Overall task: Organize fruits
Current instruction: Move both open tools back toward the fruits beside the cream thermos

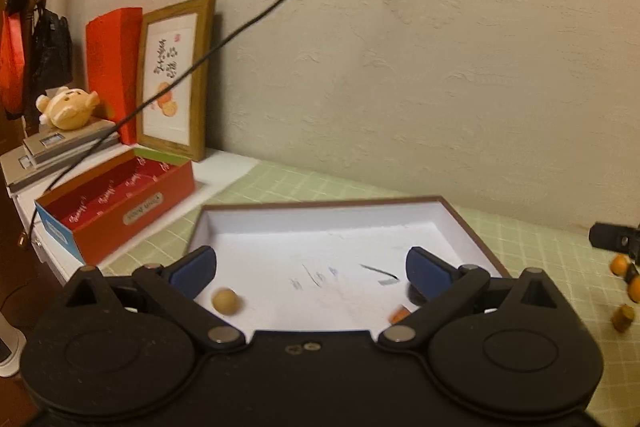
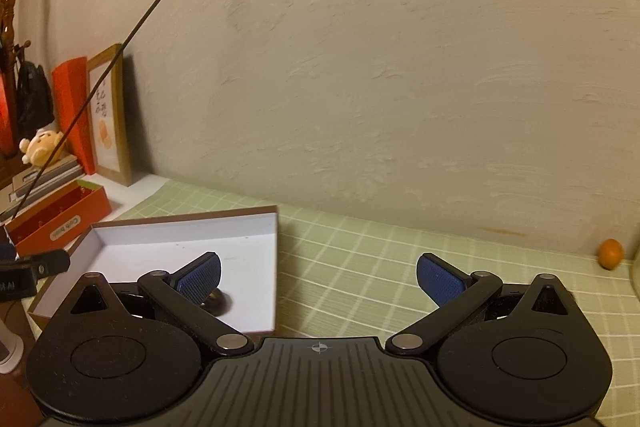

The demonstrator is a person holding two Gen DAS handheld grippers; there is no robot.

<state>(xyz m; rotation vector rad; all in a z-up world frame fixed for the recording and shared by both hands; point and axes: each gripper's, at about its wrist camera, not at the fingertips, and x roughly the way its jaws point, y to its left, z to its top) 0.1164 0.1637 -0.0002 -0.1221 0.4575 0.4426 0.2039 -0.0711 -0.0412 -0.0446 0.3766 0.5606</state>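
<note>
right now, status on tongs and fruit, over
Left tongs open over the white tray, empty. Right tongs open, empty. Tan fruit in tray; orange fruit by the wall. Nothing in the way.

Rough plaster wall (image 2: 400, 67), wooden frame (image 1: 200, 79)

Dim, warm yellowish indoor light fills both fisheye views, whose corners vignette to black. The shallow white-lined cardboard box (image 1: 280, 227) shows the brightest patch. Motion blur softens the textured beige wall (image 2: 400, 87), and straight lines bow toward the frame edges.
</note>
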